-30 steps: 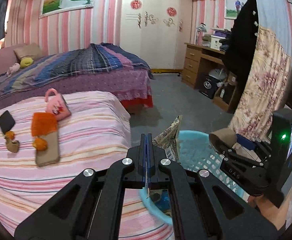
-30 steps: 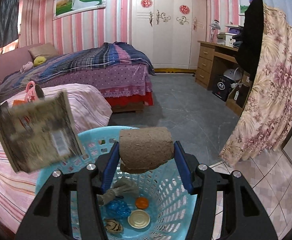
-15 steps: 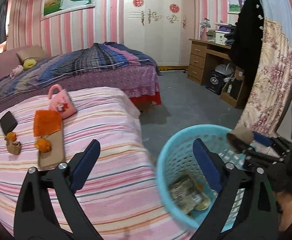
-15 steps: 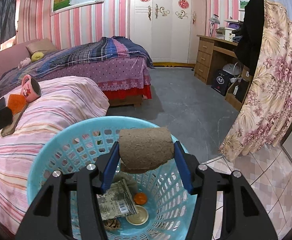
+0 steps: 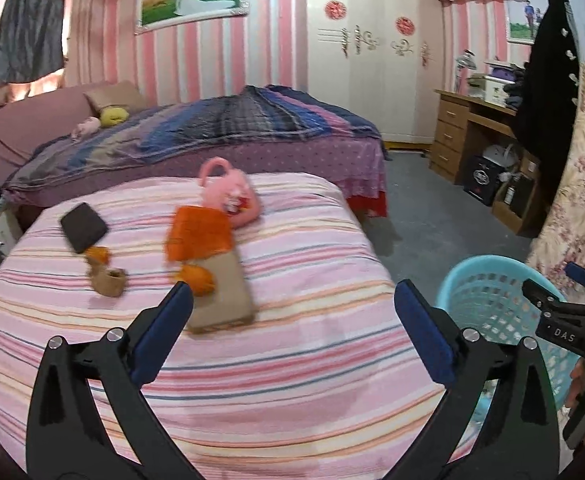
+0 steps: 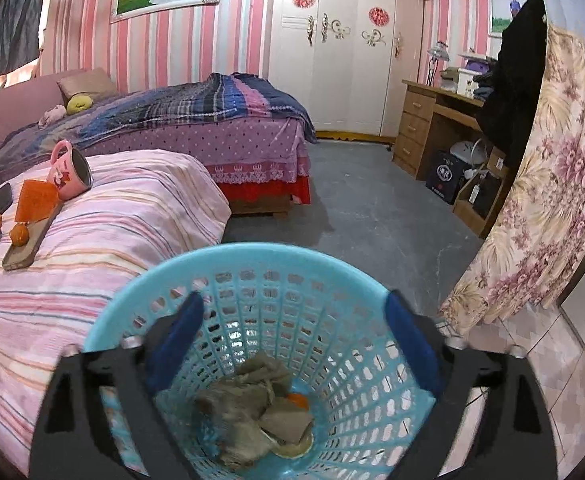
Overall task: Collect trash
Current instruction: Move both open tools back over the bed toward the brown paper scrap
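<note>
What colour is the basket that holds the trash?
Light blue basket; the right wrist view shows it best.

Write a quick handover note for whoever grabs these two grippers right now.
Left gripper: jaws opening, nothing between them, over the striped bed.
Right gripper: jaws opening, nothing between them, above the blue basket.
Done: crumpled paper and scraps lie in the basket.
Left: on the bed sit a small brown piece, oranges, an orange cloth, a pink mug; sort out which are trash.
</note>
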### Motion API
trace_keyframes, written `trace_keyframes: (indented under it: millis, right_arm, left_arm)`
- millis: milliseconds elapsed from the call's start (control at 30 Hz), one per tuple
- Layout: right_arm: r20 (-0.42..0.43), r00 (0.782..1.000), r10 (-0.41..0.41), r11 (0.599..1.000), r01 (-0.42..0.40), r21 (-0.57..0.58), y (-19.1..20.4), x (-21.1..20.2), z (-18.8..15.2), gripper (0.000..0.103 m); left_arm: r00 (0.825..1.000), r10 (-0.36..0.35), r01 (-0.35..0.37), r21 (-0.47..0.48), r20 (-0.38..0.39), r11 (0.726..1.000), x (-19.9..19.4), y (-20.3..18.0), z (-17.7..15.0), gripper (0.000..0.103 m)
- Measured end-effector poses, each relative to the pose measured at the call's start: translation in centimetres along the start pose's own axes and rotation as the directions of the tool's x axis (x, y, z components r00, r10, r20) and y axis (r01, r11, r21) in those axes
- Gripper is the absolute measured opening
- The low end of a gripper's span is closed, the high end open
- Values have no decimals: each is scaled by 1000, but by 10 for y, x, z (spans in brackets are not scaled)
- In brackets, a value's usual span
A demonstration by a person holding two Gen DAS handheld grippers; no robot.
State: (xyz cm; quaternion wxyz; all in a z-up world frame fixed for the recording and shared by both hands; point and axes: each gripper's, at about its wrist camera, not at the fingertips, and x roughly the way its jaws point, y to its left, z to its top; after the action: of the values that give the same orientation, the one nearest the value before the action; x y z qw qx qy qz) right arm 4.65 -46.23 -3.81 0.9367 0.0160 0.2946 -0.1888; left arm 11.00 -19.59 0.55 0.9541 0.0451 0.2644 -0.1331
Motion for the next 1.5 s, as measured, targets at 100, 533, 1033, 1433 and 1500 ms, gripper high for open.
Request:
trace_keyframes:
  millis: [100,533,1033,1433,1500]
  right_arm:
    - [6,1000,-2,1000,2,-9,11,-2,5,94]
    - [58,997,49,998,-47,-45,72,-16,24,96]
    - [21,987,161,981,-157,-118,158,-12,36,96]
    - [9,974,224,966,-221,-133,215,6,63,96]
    - [1,976,219,967,-217,-137,221,13,61,96]
  left_arm:
    - [1000,21,-21,-22,10,1000,-5,23,4,97]
    - [991,127,-125,-58,29,990,-7,101,9,98]
    - [982,185,-188,-122,-33,975,21,173,-4,98]
    - [969,245,-247,-183,-29,952,29,225,26,98]
    - [972,230,-234,-194,-41,953,34,229,19,98]
